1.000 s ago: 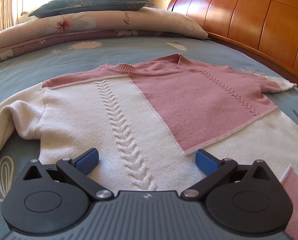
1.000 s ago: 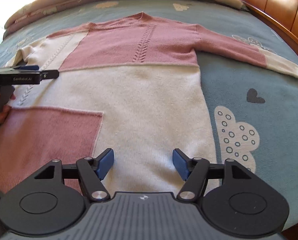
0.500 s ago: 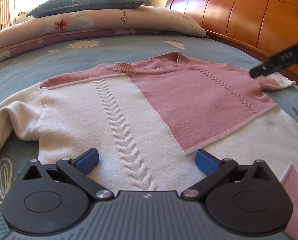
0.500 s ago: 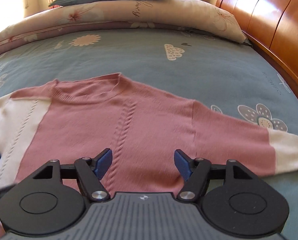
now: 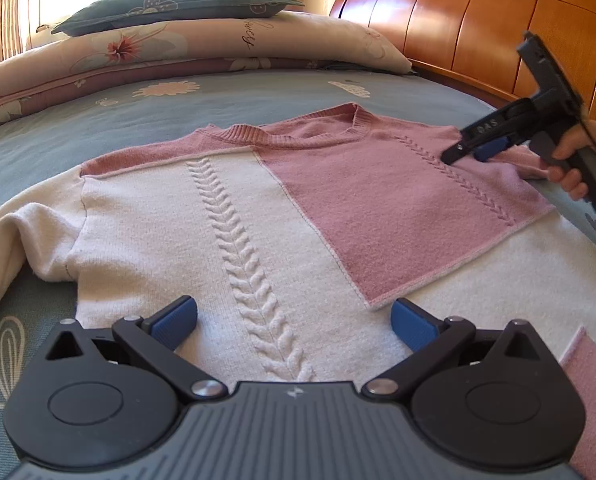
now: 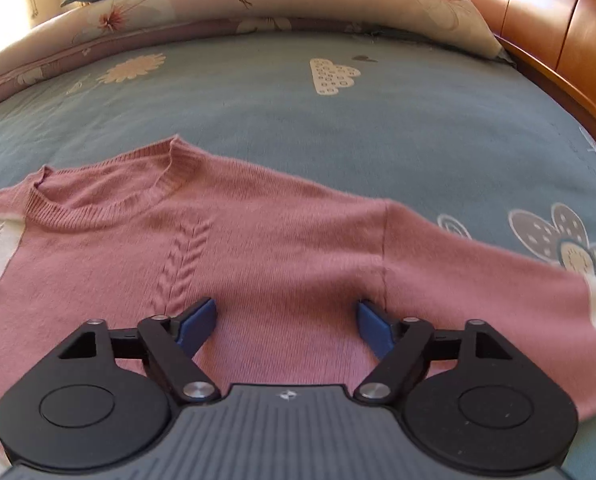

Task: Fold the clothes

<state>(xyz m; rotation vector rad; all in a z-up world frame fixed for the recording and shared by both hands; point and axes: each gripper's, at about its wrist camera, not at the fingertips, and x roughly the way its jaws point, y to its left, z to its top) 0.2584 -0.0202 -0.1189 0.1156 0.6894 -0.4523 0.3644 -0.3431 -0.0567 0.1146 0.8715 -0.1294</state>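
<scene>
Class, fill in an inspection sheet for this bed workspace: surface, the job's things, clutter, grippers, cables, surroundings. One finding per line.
Surface: blue bedsheet with flower and cloud prints, sunlit.
Job's things: pink-and-cream knit sweater lying flat, front up, collar toward the pillows; its pink right sleeve stretched out to the side, not yet folded.
Clutter: nothing seen.
Grippers: left gripper open over the sweater's cream part, nothing between its jaws. Right gripper, held by a hand, is over the pink shoulder area, jaws opening, gripping nothing.
Cables: nothing seen.
Surroundings: floral quilt roll with a dark pillow on top, wooden headboard, curtained window behind.
</scene>
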